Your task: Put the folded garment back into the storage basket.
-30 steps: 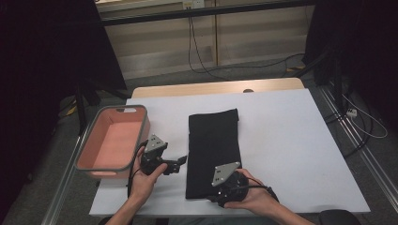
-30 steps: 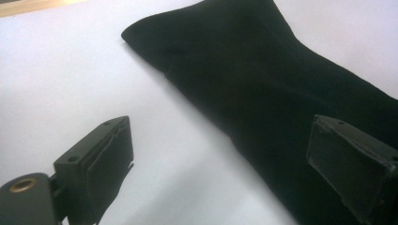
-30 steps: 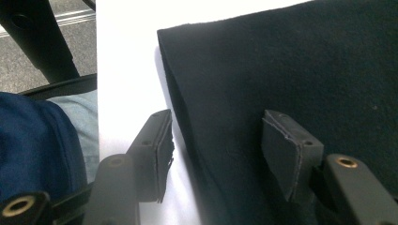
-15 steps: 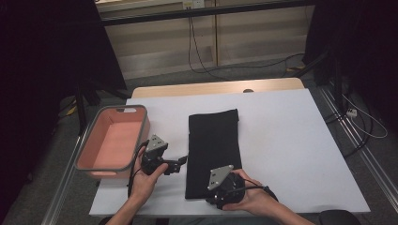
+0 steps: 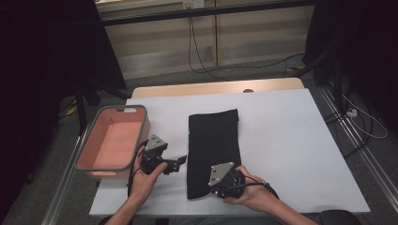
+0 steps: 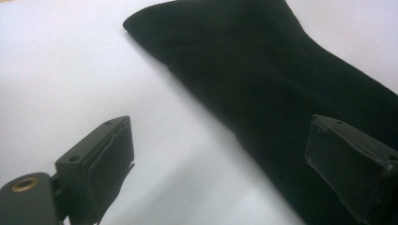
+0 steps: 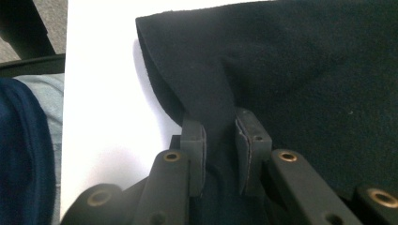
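The right gripper (image 7: 220, 136), its jaws just closing, pinches a fold of the black cloth (image 5: 213, 140), while the left gripper (image 6: 225, 164) gapes beside it on the tabletop (image 5: 291, 136).

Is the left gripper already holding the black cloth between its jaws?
No, the left gripper stands open, its jaws wide apart over the white table and the black cloth's edge, pinching nothing.

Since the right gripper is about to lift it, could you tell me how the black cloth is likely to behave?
Probably floppy: the black cloth already puckers into a ridge where the right gripper, whose jaws have just been closing, pinches it. It looks soft and light, so its free end would likely droop and drag across the white table.
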The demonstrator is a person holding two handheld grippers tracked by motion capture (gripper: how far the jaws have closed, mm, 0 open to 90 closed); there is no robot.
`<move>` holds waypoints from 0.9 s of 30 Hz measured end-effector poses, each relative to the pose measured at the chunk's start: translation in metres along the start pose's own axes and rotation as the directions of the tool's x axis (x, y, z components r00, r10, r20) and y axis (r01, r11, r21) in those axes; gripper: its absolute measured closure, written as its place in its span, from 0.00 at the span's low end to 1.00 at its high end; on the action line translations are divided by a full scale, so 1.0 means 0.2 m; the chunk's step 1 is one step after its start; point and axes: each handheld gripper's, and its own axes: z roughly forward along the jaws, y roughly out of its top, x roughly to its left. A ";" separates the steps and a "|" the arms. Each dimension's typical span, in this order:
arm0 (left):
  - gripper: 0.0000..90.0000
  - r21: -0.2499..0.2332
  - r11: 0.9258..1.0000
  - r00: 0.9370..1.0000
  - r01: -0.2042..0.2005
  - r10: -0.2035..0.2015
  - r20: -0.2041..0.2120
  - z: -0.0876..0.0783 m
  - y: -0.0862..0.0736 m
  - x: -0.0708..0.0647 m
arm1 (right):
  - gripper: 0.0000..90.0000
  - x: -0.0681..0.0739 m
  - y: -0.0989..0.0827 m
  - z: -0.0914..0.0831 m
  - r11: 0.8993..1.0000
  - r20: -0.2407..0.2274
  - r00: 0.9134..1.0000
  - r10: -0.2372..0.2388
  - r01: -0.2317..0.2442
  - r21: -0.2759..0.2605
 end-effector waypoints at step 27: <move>0.08 -0.012 1.000 1.000 -0.013 0.013 -0.007 0.04 0.03 -0.01 | 0.92 0.02 0.00 -0.06 0.995 -0.056 0.997 0.052 -0.056 -0.083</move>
